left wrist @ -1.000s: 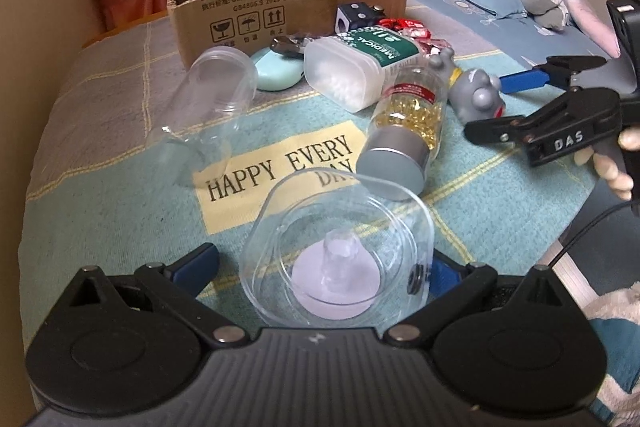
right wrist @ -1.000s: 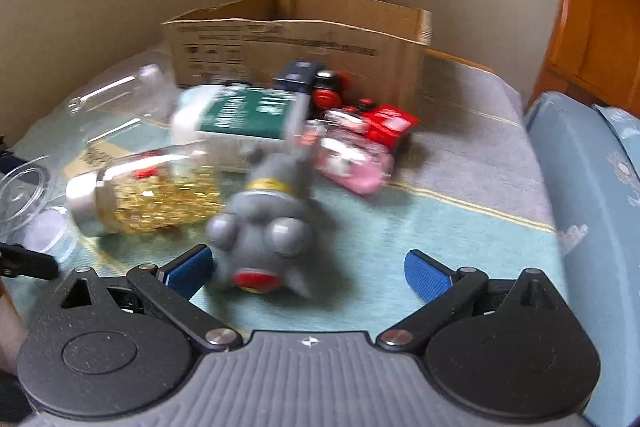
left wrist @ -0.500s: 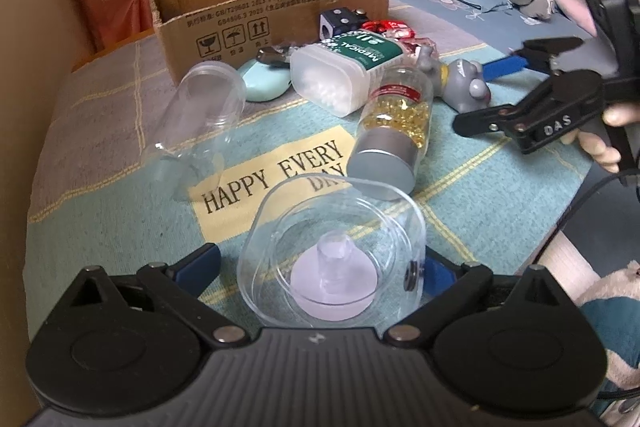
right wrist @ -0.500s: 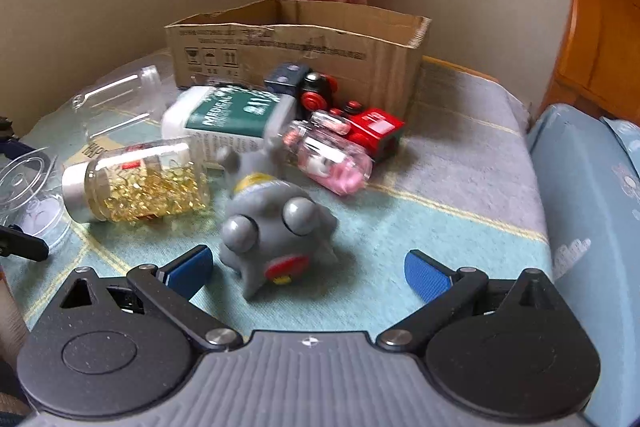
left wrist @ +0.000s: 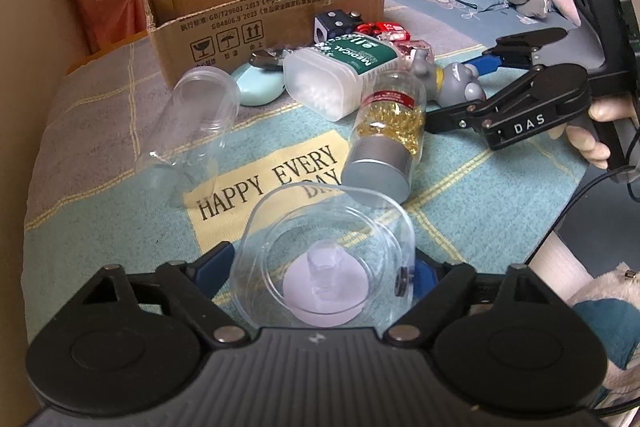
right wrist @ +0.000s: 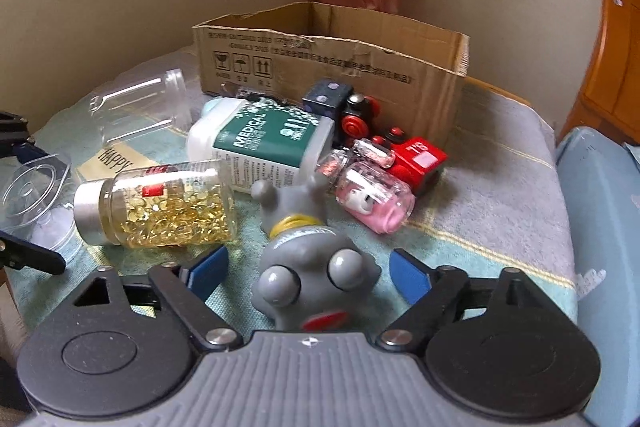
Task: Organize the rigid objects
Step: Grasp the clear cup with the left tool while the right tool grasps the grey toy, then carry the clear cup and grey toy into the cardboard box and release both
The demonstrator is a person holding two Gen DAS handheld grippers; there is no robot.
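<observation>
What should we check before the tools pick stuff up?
1. The grey toy sits inside the right tool, which has just been closing: ok.
2. Its pads touch the toy: not ok, gaps both sides.
3. The clear cup sits inside the left tool, also just closing: ok.
4. Its pads press the cup: cannot tell.
5. The pill bottle is outside the right tool: ok, but close.
6. Room inside the cardboard box: cannot tell.

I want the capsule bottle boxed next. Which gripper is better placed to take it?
Neither is free: the left gripper straddles the clear lid, the right gripper the grey toy, both closing. Right is marginally better; the capsule bottle lies just beside its left finger.
</observation>
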